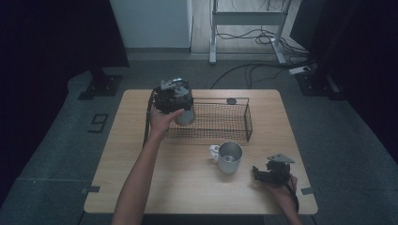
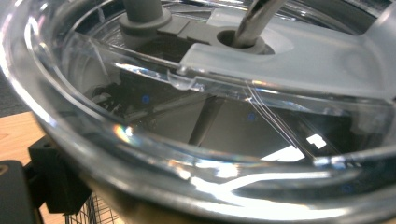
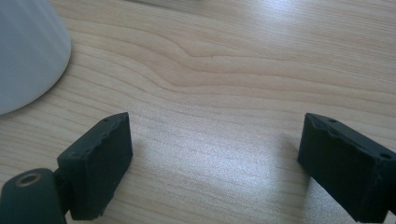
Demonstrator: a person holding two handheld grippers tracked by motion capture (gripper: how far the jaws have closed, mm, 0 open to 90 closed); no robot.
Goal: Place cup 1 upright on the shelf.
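- We see the left gripper [image 1: 174, 101] clamped on a clear-lidded steel tumbler [image 1: 185, 115], held over the left end of the wire basket [image 1: 247, 123].
- Our right gripper [image 1: 261, 174] rests open-jawed on the table [image 1: 187, 183], beside the white mug [image 1: 229, 157].

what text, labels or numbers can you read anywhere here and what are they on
"9": a dark numeral or a mark shaped like one on the grey floor left of the table.
No other writing can be read: the lidded metal cup over the wire basket and the white-handled mug show no legible label.
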